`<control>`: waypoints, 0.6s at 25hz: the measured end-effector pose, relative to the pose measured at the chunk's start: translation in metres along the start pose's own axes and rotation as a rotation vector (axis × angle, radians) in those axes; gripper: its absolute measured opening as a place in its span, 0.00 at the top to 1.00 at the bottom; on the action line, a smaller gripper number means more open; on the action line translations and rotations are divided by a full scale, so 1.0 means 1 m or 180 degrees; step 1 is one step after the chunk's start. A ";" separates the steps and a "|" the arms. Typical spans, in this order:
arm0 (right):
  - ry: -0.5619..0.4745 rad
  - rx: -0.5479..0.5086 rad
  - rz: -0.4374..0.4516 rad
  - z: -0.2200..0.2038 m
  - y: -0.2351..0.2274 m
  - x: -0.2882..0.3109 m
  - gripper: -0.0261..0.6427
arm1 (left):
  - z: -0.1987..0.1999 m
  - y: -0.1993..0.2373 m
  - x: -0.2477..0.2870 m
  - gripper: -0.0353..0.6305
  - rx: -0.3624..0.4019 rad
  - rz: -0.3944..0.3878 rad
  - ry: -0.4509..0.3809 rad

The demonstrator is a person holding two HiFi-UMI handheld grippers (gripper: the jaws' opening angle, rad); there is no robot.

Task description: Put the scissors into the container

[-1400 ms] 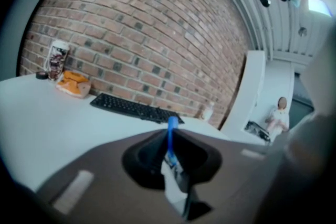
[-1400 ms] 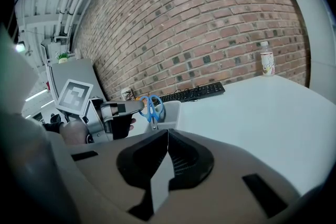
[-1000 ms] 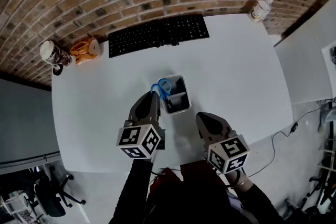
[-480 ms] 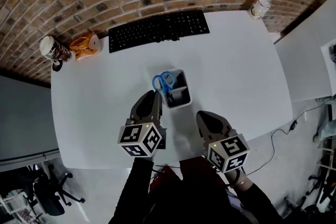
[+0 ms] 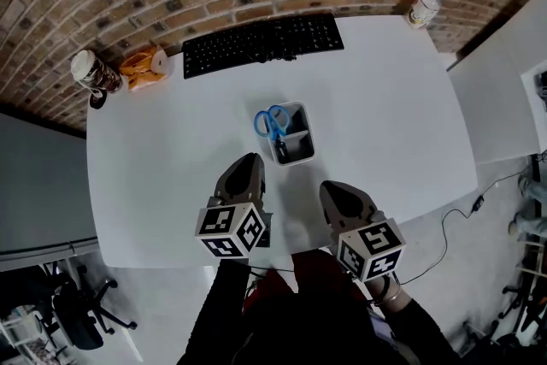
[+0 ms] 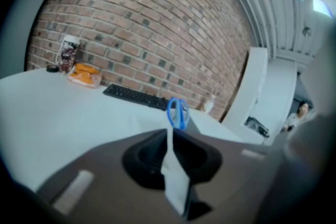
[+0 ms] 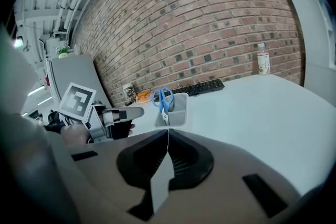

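Fingers (image 6: 144, 157) of left gripper (image 5: 246, 162) and right gripper (image 5: 335, 189) are pressed together, empty, near the counter (image 5: 385, 115) edge. Beyond them, scissors (image 5: 272, 122) stand handles-up inside the container (image 5: 301, 156); placement appears complete, so hold both grippers clear of it.

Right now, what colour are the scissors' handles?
Blue. The scissors handles show best in the right gripper view.

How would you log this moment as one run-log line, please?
scissors: in container | left gripper: shut, empty | right gripper: shut, empty
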State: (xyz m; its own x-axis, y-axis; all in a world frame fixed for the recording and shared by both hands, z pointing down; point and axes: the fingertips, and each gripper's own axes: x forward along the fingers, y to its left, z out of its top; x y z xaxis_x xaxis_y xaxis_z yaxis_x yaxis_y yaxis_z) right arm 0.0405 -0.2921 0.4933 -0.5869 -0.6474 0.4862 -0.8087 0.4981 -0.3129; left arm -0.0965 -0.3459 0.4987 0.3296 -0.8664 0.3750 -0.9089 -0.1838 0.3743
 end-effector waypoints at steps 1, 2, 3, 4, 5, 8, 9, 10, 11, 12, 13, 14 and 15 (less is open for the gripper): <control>-0.0003 -0.0003 -0.0005 -0.001 0.001 -0.001 0.95 | -0.001 0.000 -0.003 0.91 0.0013 0.0005 0.0004; -0.0008 -0.0006 -0.0010 -0.002 0.003 -0.003 0.95 | -0.002 0.000 -0.006 0.91 0.0027 0.0008 0.0009; -0.0013 -0.0009 -0.0015 -0.003 0.004 -0.004 0.95 | -0.003 -0.001 -0.008 0.92 0.0039 0.0009 0.0015; -0.0017 -0.0011 -0.0019 -0.003 0.005 -0.006 0.95 | -0.004 -0.001 -0.011 0.93 0.0047 0.0007 0.0024; -0.0016 -0.0009 -0.0021 -0.004 0.007 -0.007 0.95 | -0.006 -0.002 -0.013 0.94 0.0054 0.0000 0.0034; -0.0001 0.0002 -0.0013 -0.008 0.015 -0.011 0.95 | -0.010 -0.003 -0.022 0.94 0.0072 -0.0033 0.0062; -0.0006 -0.0003 -0.0012 -0.008 0.018 -0.012 0.95 | -0.011 -0.004 -0.025 0.94 0.0087 -0.0045 0.0071; -0.0016 -0.0011 -0.0015 -0.009 0.020 -0.014 0.95 | -0.013 -0.005 -0.028 0.94 0.0108 -0.0057 0.0080; -0.0031 -0.0024 -0.0020 -0.010 0.022 -0.015 0.95 | -0.014 -0.007 -0.032 0.94 0.0132 -0.0069 0.0092; -0.0049 -0.0041 -0.0029 -0.011 0.024 -0.017 0.95 | -0.016 -0.008 -0.035 0.94 0.0158 -0.0079 0.0106; -0.0063 -0.0056 -0.0037 -0.011 0.025 -0.018 0.95 | -0.018 -0.008 -0.038 0.94 0.0183 -0.0087 0.0121; -0.0067 -0.0064 -0.0040 -0.013 0.028 -0.020 0.95 | -0.020 -0.009 -0.042 0.94 0.0207 -0.0091 0.0137; -0.0063 -0.0063 -0.0040 -0.014 0.031 -0.021 0.95 | -0.021 -0.009 -0.046 0.94 0.0229 -0.0094 0.0152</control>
State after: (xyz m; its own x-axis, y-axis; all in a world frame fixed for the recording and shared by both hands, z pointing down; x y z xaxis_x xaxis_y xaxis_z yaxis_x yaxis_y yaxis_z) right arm 0.0287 -0.2551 0.4843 -0.5776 -0.6649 0.4736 -0.8152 0.5011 -0.2905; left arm -0.0982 -0.2943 0.4961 0.3667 -0.8373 0.4055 -0.9141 -0.2432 0.3244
